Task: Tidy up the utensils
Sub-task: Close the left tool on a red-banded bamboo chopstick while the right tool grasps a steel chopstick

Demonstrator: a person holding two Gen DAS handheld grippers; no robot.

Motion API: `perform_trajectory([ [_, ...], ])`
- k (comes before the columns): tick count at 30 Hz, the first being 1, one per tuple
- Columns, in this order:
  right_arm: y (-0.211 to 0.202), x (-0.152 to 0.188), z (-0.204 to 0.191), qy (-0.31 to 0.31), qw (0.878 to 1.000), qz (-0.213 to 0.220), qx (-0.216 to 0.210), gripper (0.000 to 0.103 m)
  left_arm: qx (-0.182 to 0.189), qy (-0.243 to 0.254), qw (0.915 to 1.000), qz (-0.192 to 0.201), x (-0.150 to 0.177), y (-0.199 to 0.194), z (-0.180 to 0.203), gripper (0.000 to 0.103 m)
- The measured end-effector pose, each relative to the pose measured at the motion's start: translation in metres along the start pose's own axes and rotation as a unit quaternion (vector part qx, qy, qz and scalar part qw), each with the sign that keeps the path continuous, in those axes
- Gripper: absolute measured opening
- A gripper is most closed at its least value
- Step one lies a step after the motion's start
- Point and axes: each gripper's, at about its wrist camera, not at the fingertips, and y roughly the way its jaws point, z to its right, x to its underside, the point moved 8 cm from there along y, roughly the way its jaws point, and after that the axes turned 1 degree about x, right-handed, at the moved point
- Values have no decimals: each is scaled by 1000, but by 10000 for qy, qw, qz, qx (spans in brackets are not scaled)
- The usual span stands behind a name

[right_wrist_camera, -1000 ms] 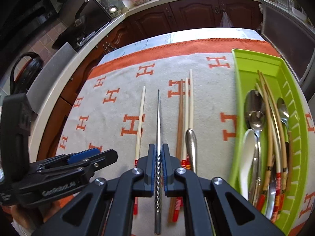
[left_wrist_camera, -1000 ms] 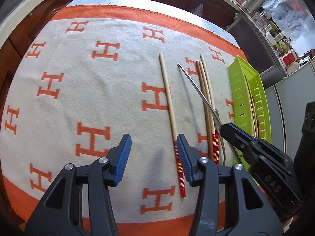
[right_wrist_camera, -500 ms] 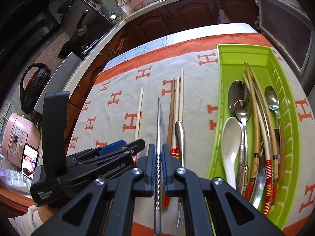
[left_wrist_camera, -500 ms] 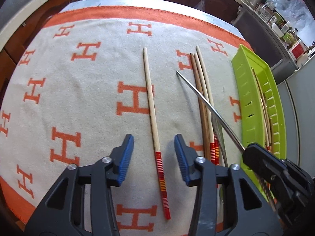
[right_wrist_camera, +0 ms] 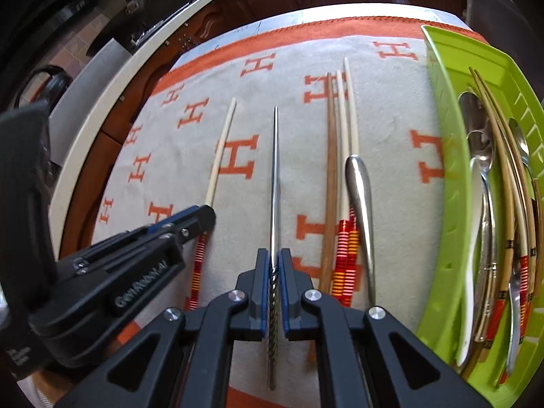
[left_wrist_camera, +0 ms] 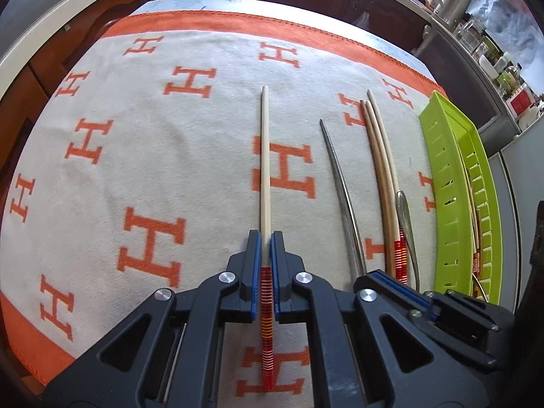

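Spoons and several chopsticks already lie in the green tray (right_wrist_camera: 442, 108) at right. Left gripper (left_wrist_camera: 266, 238) pinches a pale chopstick (left_wrist_camera: 265, 156), right gripper (right_wrist_camera: 276, 258) a metal chopstick (right_wrist_camera: 275, 170); three chopsticks (right_wrist_camera: 340, 156) and a metal handle (right_wrist_camera: 360, 197) remain on the towel (left_wrist_camera: 170, 170).

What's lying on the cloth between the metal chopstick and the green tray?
Three wooden chopsticks side by side and a metal spoon handle lie between the metal chopstick and green tray, clearest in the right wrist view.

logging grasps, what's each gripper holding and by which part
Left gripper: pale chopstick, near its red-banded end. Right gripper: metal chopstick, at its twisted end.
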Motion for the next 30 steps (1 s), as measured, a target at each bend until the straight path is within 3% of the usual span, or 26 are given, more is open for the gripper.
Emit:
perform_trajectory([
  [14, 7, -11, -14, -586, 9948, 516, 659, 11, 70, -68, 9997, 221, 2, -17, -16, 4],
  [20, 8, -11, -16, -830, 9902, 587, 954, 7, 110, -100, 9995, 284, 2, -23, -20, 4],
  [23, 6, -10, -14, -751, 9919, 564, 859, 6, 114, -91, 9994, 317, 3, -27, -19, 4],
  [30, -13, -6, -9, -194, 9980, 596, 69, 5, 156, -4, 9989, 445, 1, -41, -10, 4],
])
